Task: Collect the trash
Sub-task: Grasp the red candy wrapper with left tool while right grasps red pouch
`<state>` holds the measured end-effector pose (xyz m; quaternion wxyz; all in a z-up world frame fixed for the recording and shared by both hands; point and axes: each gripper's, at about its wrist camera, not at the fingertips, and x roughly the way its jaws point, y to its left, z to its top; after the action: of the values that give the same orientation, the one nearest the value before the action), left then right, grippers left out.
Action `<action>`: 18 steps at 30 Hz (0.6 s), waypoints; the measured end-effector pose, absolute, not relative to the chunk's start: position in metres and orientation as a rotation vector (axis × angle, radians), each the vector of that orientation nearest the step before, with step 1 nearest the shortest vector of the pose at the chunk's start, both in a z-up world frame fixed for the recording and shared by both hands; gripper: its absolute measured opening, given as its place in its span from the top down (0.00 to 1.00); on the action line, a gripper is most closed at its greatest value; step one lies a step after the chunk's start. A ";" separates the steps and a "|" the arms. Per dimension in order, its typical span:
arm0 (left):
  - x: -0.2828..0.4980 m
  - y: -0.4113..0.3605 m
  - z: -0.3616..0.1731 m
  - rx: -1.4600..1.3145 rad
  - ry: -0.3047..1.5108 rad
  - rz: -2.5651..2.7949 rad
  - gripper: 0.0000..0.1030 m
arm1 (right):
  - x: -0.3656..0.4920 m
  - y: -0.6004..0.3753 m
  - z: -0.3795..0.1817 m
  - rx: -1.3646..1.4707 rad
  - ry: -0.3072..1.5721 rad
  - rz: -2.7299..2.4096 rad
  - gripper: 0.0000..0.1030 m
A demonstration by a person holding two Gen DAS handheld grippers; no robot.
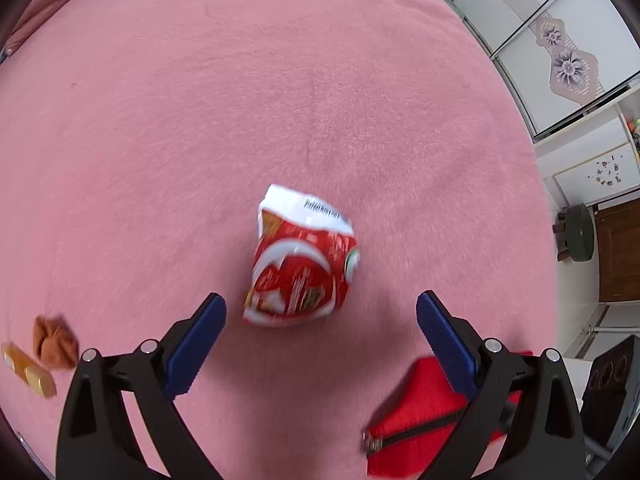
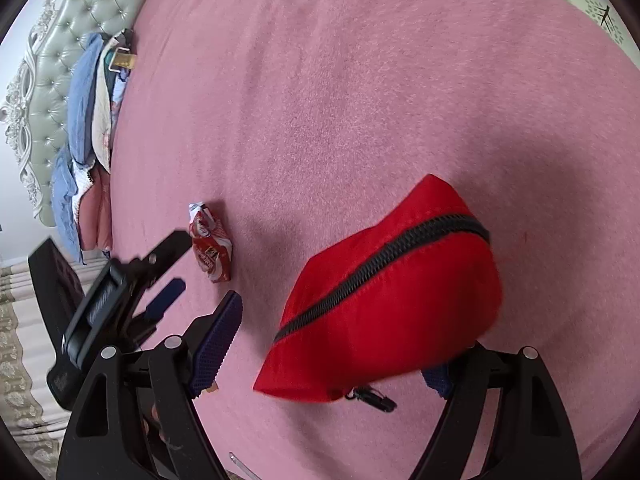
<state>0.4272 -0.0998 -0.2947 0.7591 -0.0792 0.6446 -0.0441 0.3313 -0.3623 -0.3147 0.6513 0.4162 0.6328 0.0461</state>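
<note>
A crumpled red and white snack wrapper lies on the pink blanket, just ahead of my left gripper, which is open and empty with the wrapper between and beyond its blue pads. The wrapper also shows in the right wrist view, with the left gripper beside it. A red zippered pouch lies on the blanket in front of my right gripper, which is open; the pouch hides its right fingertip. The pouch also shows at the lower right of the left wrist view.
A brown crumpled scrap and a gold wrapper lie at the left. Folded clothes are piled against a tufted headboard. A wardrobe and a dark stool stand past the bed's right edge.
</note>
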 end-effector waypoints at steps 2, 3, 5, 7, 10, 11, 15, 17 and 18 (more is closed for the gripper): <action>0.437 -0.104 -0.305 -0.161 1.431 -0.091 0.07 | 0.336 -0.362 -0.317 0.937 1.444 0.111 0.26; 0.441 -0.105 -0.309 -0.154 1.441 -0.086 0.07 | 0.337 -0.362 -0.317 0.926 1.443 0.111 0.27; 0.447 -0.107 -0.318 -0.142 1.461 -0.074 0.09 | 0.341 -0.361 -0.316 0.897 1.444 0.111 0.32; 0.451 -0.106 -0.328 -0.145 1.480 -0.068 0.19 | 0.344 -0.358 -0.314 0.853 1.443 0.117 0.43; 0.452 -0.100 -0.341 -0.145 1.502 -0.044 0.40 | 0.346 -0.351 -0.314 0.718 1.451 0.122 0.68; 0.451 -0.098 -0.341 -0.152 1.492 -0.050 0.42 | 0.344 -0.351 -0.315 0.711 1.451 0.133 0.75; 0.443 -0.092 -0.335 -0.167 1.474 -0.070 0.53 | 0.337 -0.346 -0.311 0.674 1.434 0.166 0.84; 0.438 -0.086 -0.332 -0.185 1.478 -0.084 0.54 | 0.335 -0.340 -0.305 0.653 1.428 0.190 0.86; 0.435 -0.083 -0.332 -0.190 1.480 -0.087 0.54 | 0.333 -0.336 -0.302 0.640 1.427 0.208 0.86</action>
<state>0.4353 -0.0831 -0.3319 0.7333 -0.0864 0.6732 -0.0396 0.3333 -0.3364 -0.3025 0.7048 0.2878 0.6417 0.0934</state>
